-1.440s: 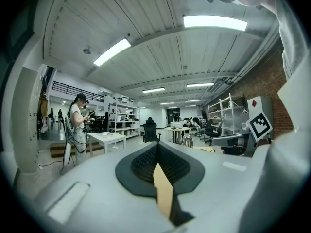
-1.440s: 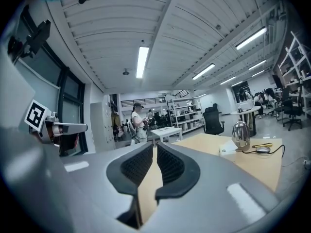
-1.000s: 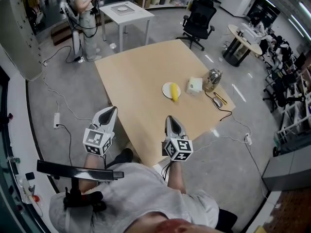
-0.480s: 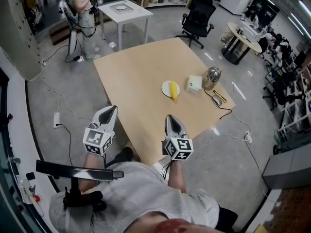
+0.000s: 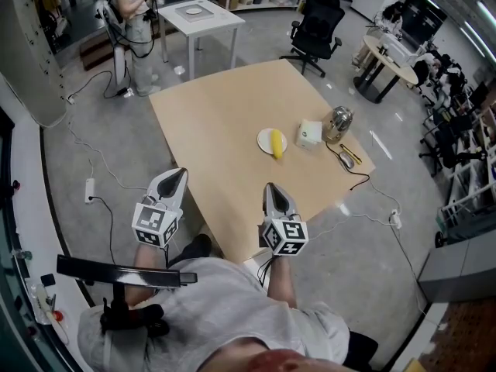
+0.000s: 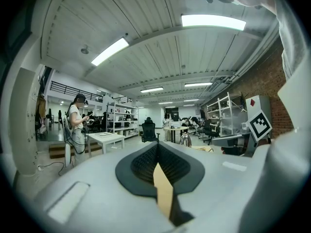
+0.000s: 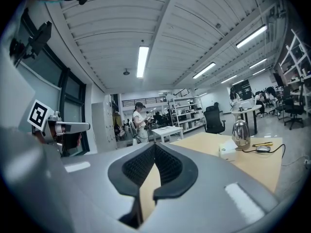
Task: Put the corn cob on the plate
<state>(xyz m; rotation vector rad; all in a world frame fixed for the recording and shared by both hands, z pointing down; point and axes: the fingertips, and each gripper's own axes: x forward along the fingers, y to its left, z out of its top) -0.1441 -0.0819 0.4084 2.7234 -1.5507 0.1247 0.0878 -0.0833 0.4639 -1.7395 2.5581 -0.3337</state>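
A yellow corn cob (image 5: 277,143) lies on a small white plate (image 5: 264,139) on the right half of the tan table (image 5: 217,122), its near end over the plate's rim. My left gripper (image 5: 179,174) hangs off the table's near left edge. My right gripper (image 5: 270,187) is over the near edge, well short of the plate. Both point level towards the table. In the left gripper view the left gripper (image 6: 158,147) has its jaws together with nothing between them. The right gripper (image 7: 155,147) looks the same in the right gripper view.
A white box (image 5: 309,134), a metal kettle (image 5: 338,124) and a mouse (image 5: 347,161) with its cable sit right of the plate. Beyond the table stand a black office chair (image 5: 316,29), a small white table (image 5: 200,15) and a person (image 5: 136,22).
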